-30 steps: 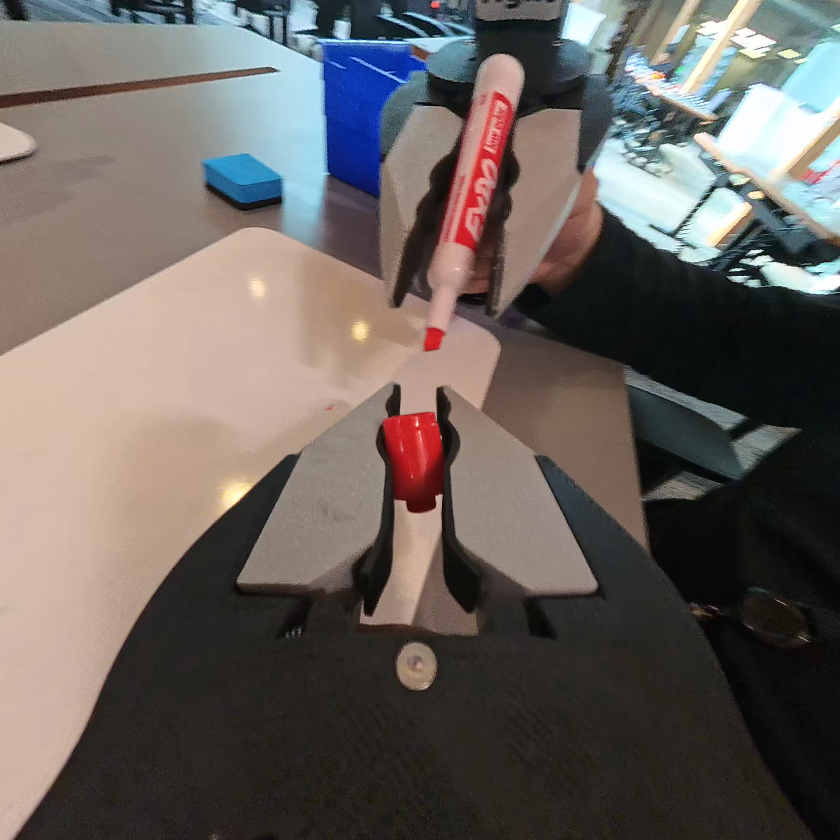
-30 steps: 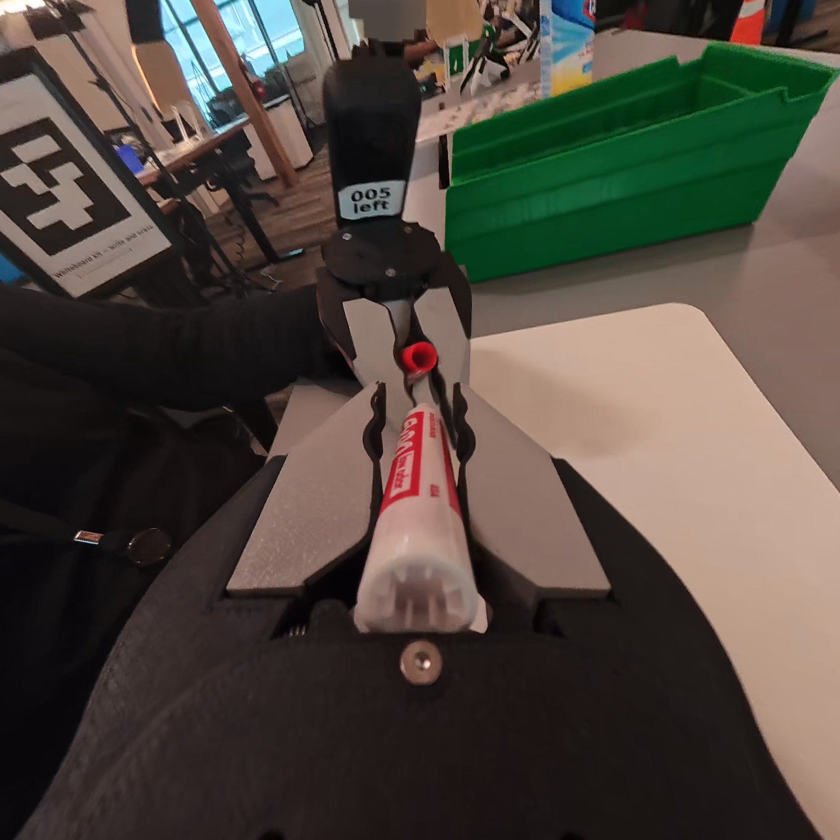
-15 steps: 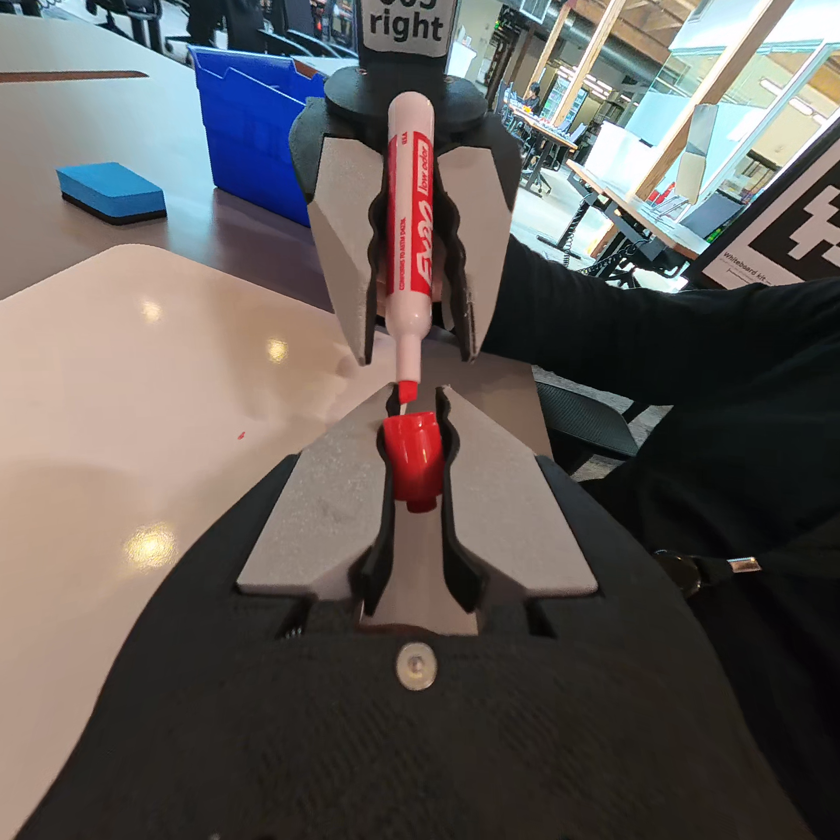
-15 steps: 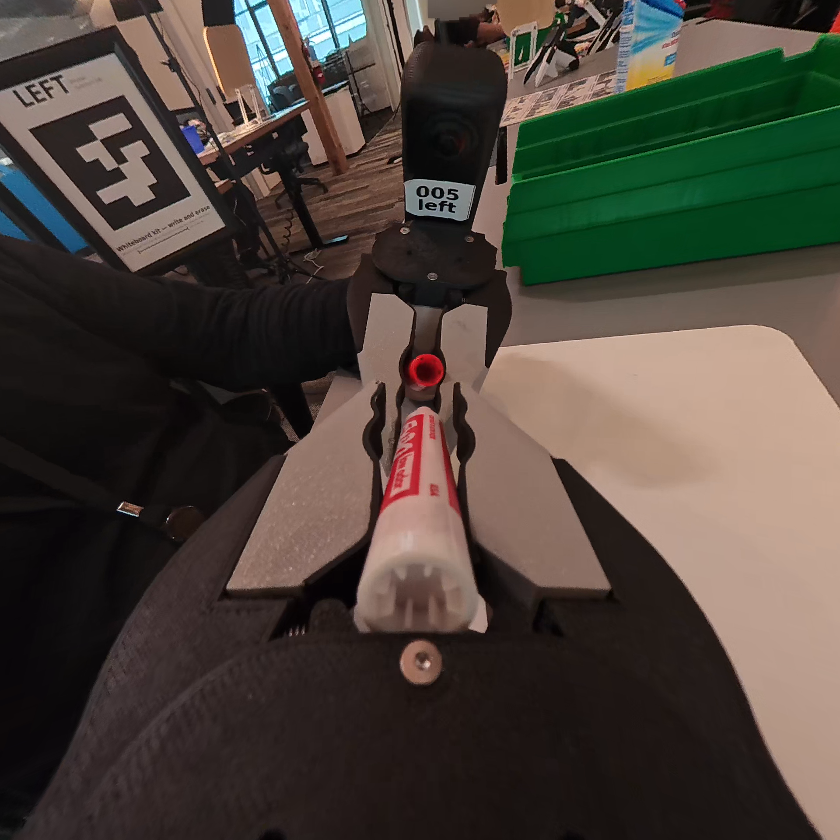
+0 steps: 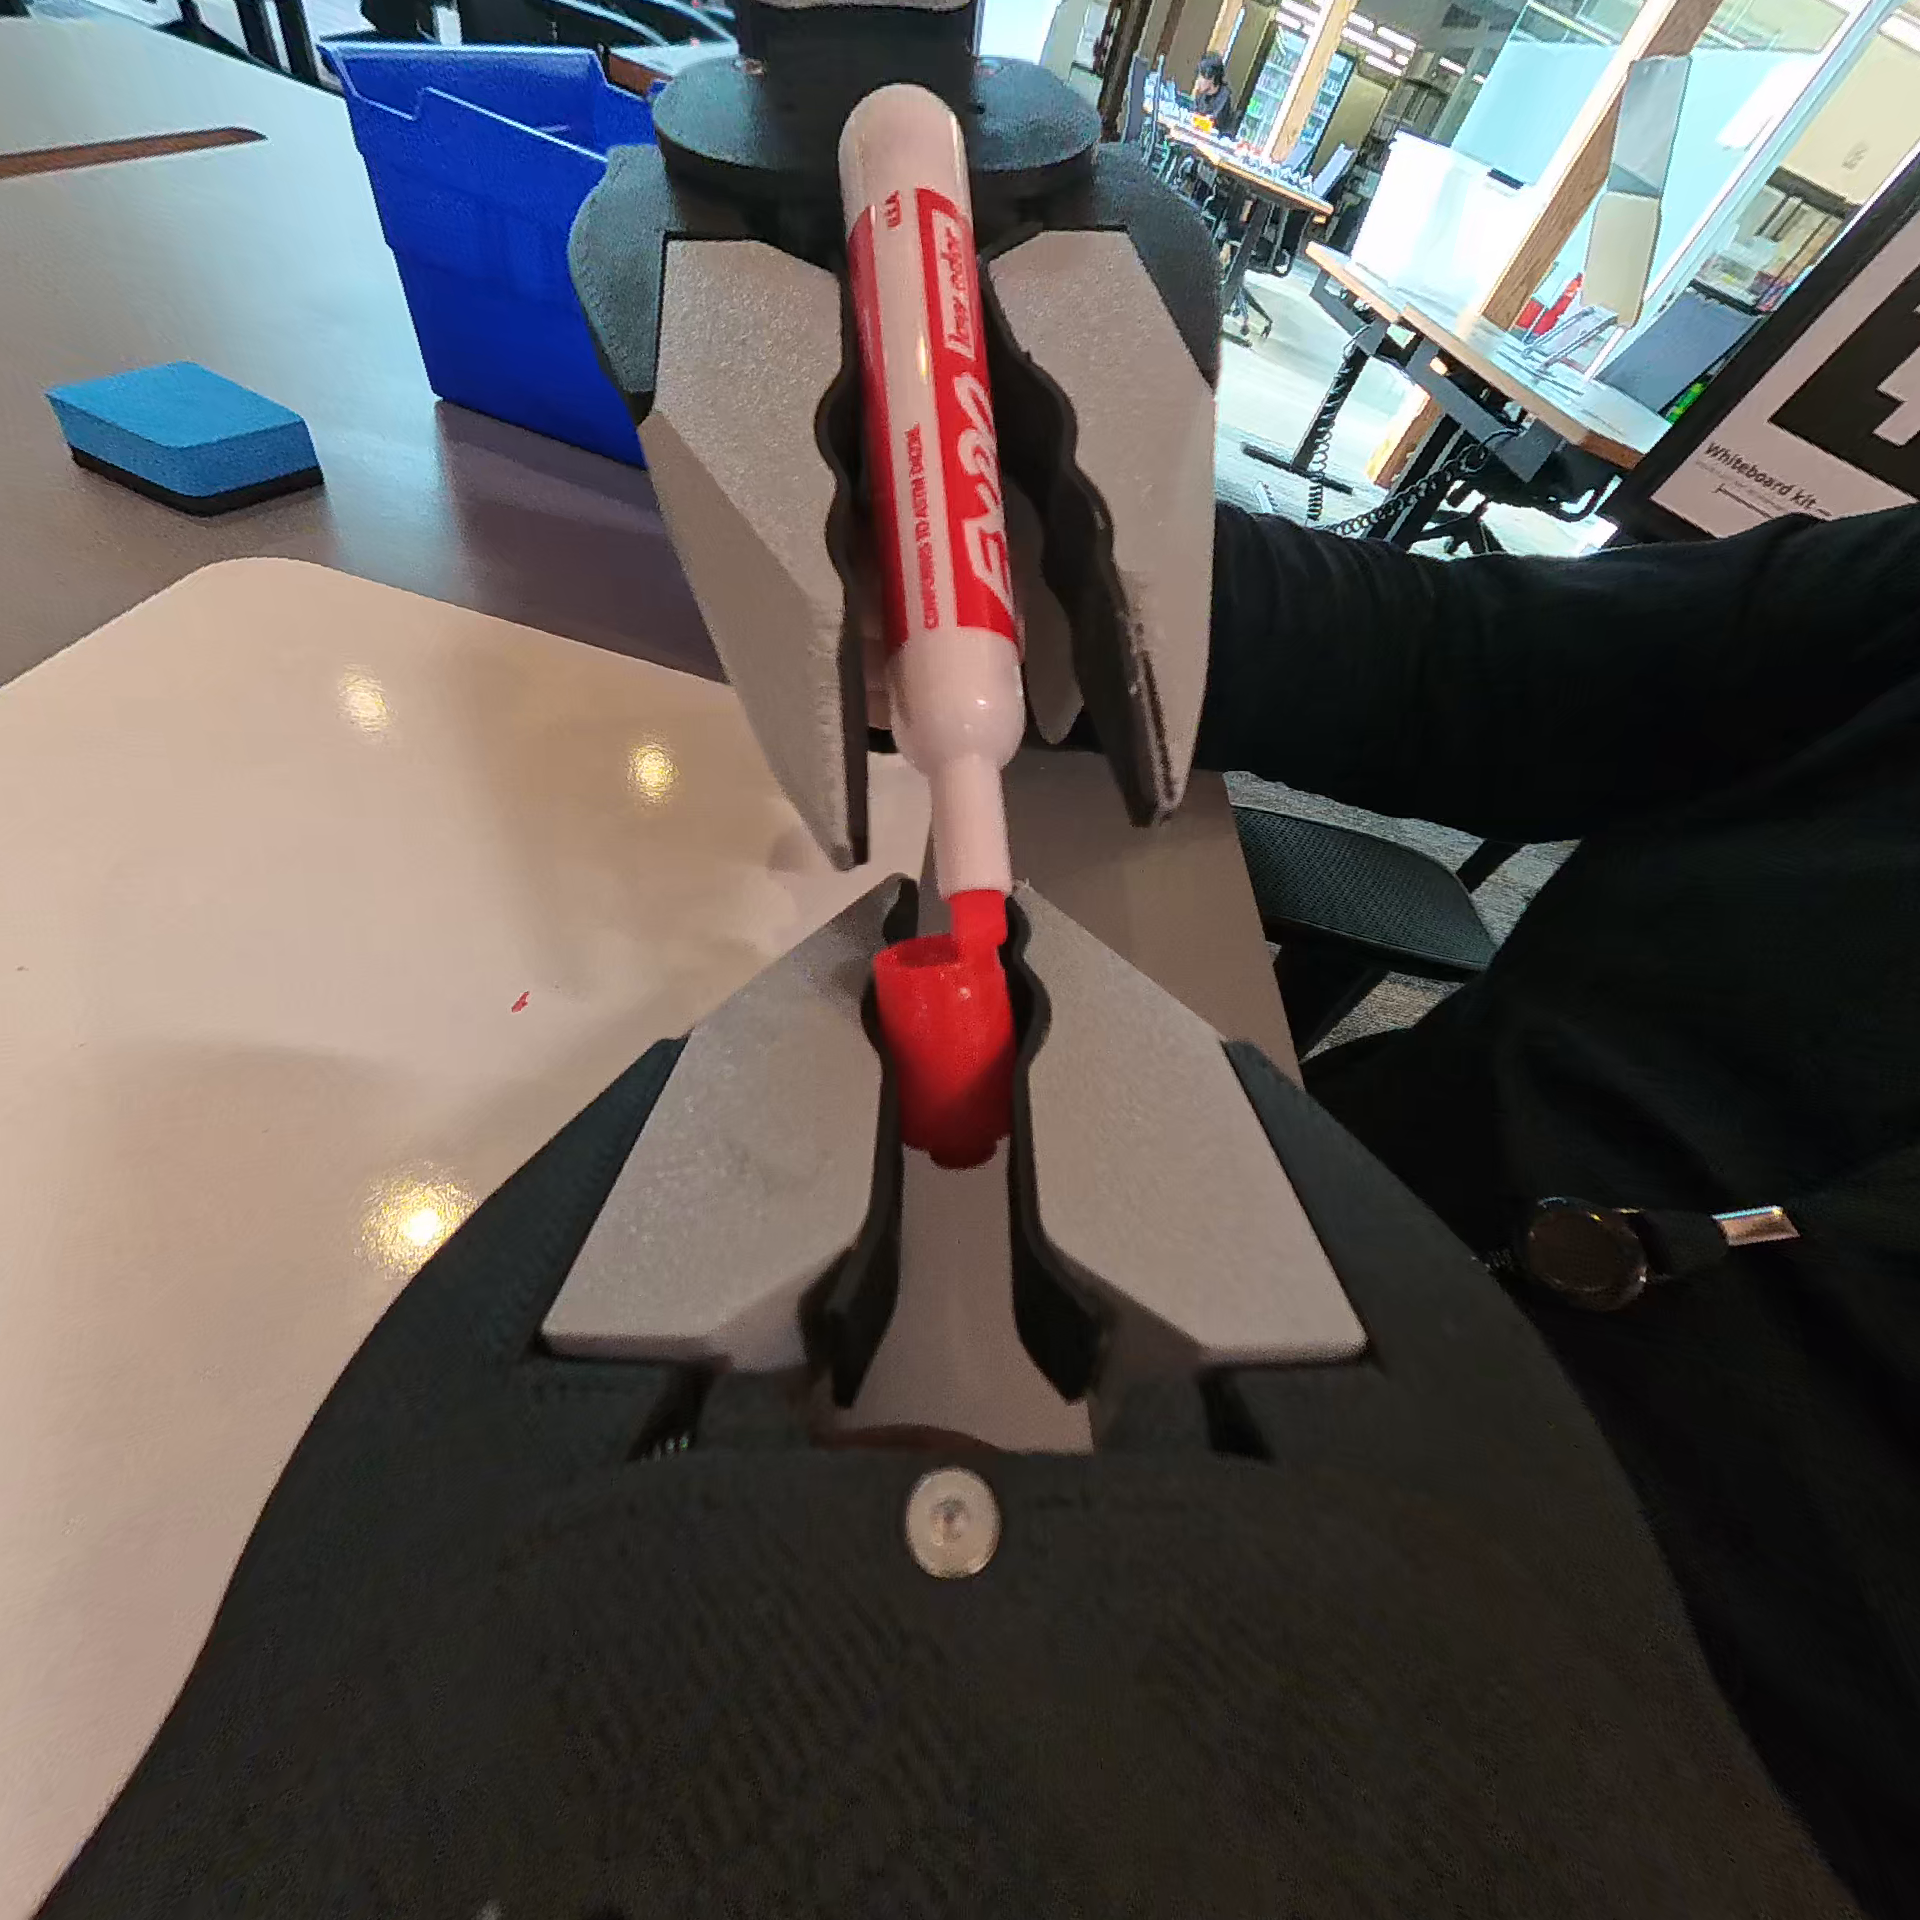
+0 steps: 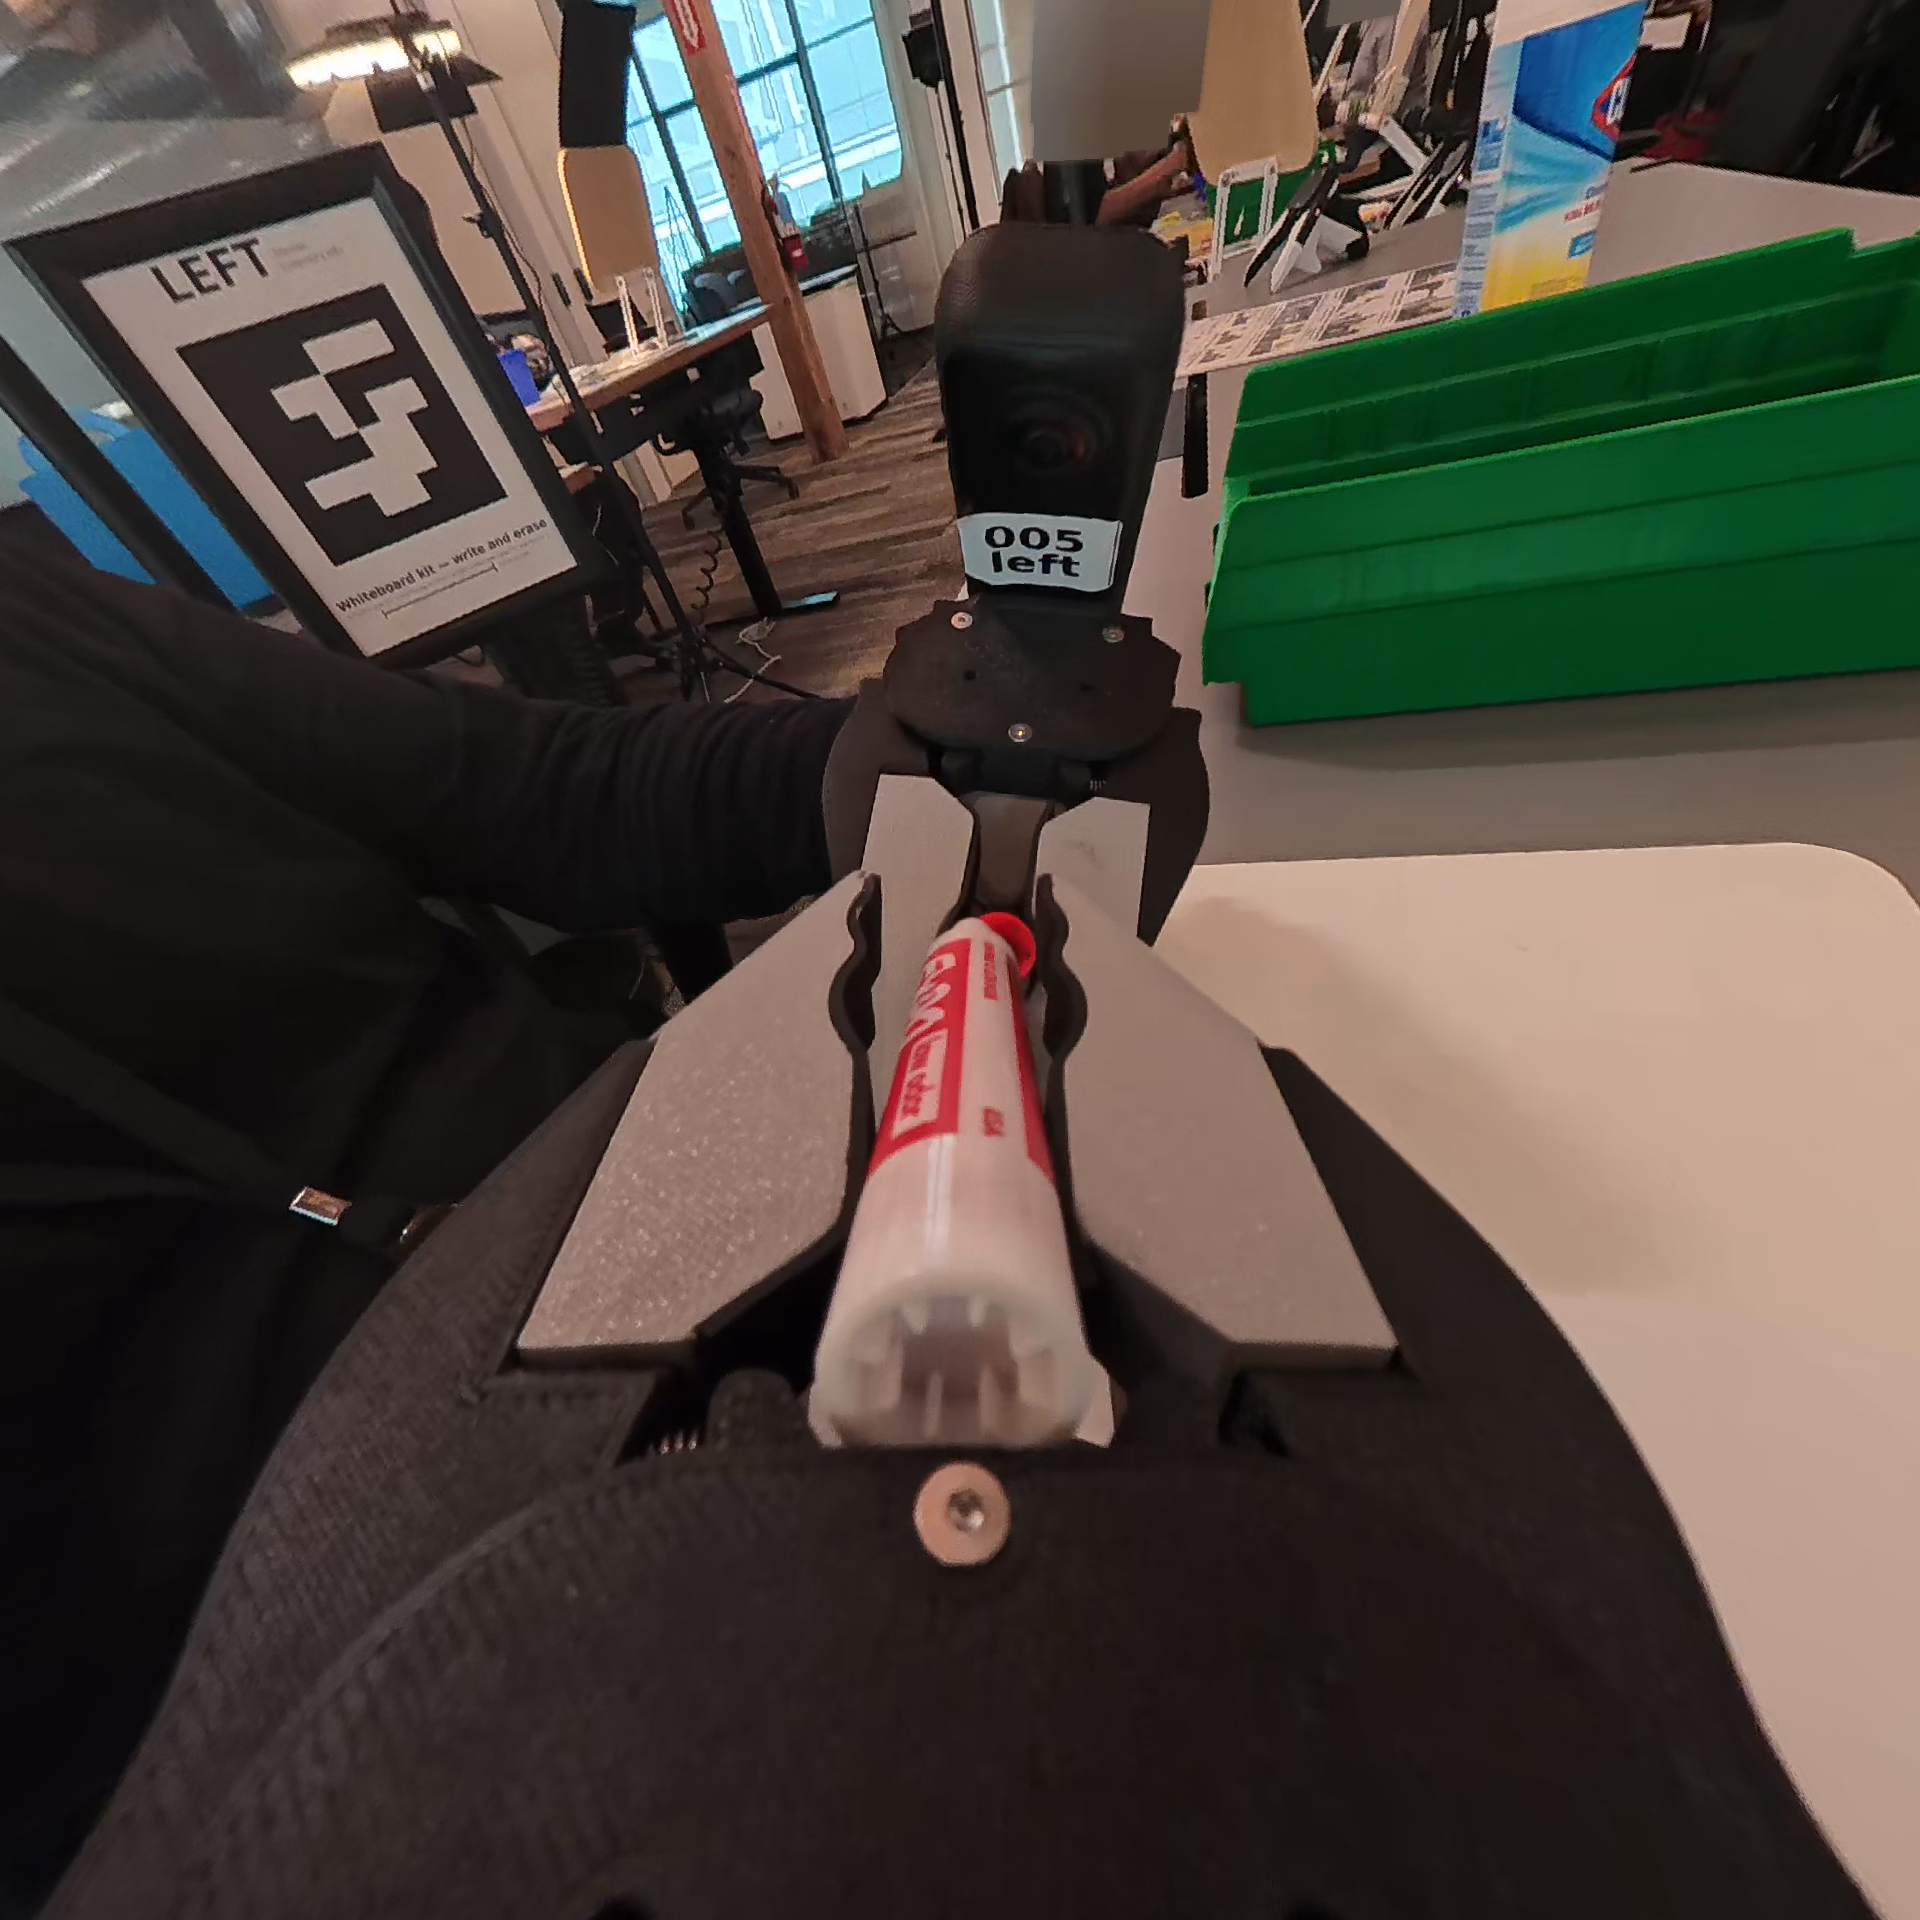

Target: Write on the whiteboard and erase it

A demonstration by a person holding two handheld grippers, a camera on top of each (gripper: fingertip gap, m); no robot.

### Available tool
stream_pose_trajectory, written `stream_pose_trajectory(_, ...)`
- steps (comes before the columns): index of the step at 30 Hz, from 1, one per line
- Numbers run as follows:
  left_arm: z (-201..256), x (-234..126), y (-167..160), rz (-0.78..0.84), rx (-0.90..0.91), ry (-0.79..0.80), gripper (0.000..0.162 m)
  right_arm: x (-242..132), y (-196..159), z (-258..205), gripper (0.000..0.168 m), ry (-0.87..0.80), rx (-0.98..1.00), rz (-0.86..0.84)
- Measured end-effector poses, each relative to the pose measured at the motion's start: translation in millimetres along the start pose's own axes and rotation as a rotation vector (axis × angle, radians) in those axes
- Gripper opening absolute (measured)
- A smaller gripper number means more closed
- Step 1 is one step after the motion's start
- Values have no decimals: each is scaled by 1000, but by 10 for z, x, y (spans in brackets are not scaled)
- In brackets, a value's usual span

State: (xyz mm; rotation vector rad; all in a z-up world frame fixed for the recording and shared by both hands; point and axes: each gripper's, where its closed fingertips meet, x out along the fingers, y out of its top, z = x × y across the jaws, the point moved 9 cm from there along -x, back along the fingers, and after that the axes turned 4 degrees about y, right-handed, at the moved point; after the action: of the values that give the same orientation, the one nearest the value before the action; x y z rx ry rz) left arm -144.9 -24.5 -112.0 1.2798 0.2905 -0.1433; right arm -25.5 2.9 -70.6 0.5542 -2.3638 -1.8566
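Gripping the red cap (image 5: 943, 1049), the left gripper (image 5: 951, 914) faces the right gripper (image 6: 951, 914), whose fingers (image 6: 1153, 1101) clamp the marker (image 6: 961, 1122). Its red tip (image 5: 975, 916) touches the cap's mouth, above the whiteboard (image 5: 312, 883). A blue eraser (image 5: 182, 436) lies on the worktop (image 5: 499, 499) beyond.

left gripper (image 5: 951, 914) clamps red cap (image 5: 943, 1049); marker (image 5: 935, 457) tip enters its mouth.

Blue bin (image 5: 488, 239) behind the table; green bins (image 6: 1579, 499); framed marker sign (image 6: 312, 416)
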Motion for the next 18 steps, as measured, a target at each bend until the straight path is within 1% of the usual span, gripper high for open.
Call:
stream_pose_trajectory(6, 6, 2, 5, 9, -3, -6, 12, 13, -8, 15, 28, -26, -9, -16)
stream_pose_trajectory(9, 11, 8, 4, 5, 2, -3, 12, -25, 13, 5, 27, -5, 3, 5)
stream_pose_trajectory(17, 30, 29, -14, -25, -2, -21, 12, 49, -49, 5, 29, -27, -19, -80)
stream_pose_trajectory(18, 36, 35, -19, -32, -6, -29, 12, 49, -51, -3, 28, -22, -21, -87)
